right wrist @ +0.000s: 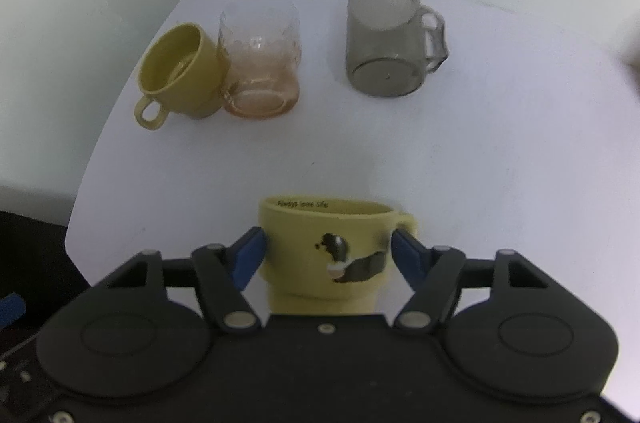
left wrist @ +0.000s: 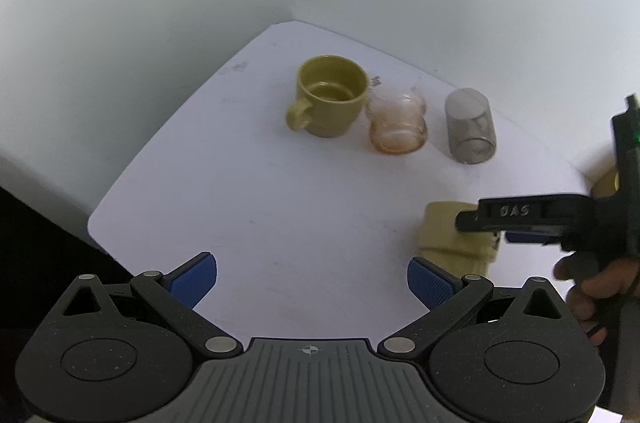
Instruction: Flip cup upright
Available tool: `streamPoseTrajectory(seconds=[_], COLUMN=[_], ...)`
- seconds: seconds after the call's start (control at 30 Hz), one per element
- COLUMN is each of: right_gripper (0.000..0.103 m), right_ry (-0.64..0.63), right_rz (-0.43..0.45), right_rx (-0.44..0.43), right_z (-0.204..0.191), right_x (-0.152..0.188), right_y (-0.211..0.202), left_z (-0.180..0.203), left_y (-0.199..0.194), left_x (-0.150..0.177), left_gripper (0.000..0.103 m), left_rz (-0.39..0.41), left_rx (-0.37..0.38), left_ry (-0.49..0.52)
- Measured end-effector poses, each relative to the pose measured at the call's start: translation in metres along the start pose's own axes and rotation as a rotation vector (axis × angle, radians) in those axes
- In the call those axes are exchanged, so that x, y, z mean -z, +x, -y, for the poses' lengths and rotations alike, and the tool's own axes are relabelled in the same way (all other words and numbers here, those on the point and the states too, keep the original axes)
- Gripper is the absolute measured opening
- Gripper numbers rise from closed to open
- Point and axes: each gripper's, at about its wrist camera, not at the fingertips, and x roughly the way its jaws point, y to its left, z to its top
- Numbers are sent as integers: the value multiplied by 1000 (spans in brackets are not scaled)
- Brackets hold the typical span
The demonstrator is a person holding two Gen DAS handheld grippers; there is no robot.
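A pale yellow cup (right wrist: 324, 247) with a duck picture stands upright between the blue pads of my right gripper (right wrist: 326, 255), which is shut on its sides; its handle points right. In the left wrist view the same cup (left wrist: 444, 235) shows at right with the right gripper (left wrist: 480, 223) on it. A grey translucent mug (right wrist: 384, 43) sits upside down at the back; it also shows in the left wrist view (left wrist: 470, 127). My left gripper (left wrist: 312, 281) is open and empty over the near table.
An olive cup (right wrist: 180, 71) and a pinkish glass (right wrist: 260, 63) stand upright side by side at the back left of the white table (right wrist: 440, 163). The table's left edge and a dark drop lie near my left gripper.
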Motion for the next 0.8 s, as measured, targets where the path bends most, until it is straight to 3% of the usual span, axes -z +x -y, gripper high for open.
streamPoseTrajectory(seconds=[0.2, 0.3, 0.37, 0.5, 0.63, 0.8], right_gripper=[72, 75, 75, 75, 75, 75], right_ry=[37, 38, 36, 72, 91, 93], right_rz=[91, 128, 138, 123, 111, 112], right_rx=[24, 86, 118, 137, 151, 160], right_z=[37, 63, 79, 116, 148, 175], right_x=[7, 18, 28, 48, 61, 71], right_y=[-42, -61, -70, -84, -94, -102], left_z=[26, 48, 69, 105, 128, 145], left_y=[13, 21, 33, 58, 79, 104], left_x=[11, 22, 30, 42, 50, 61], left_gripper=[103, 103, 103, 103, 103, 96], left_rz=[55, 128, 148, 126, 84, 58], left_rx=[-9, -23, 6, 81, 110, 75], left_ry=[73, 138, 216, 284, 308, 305])
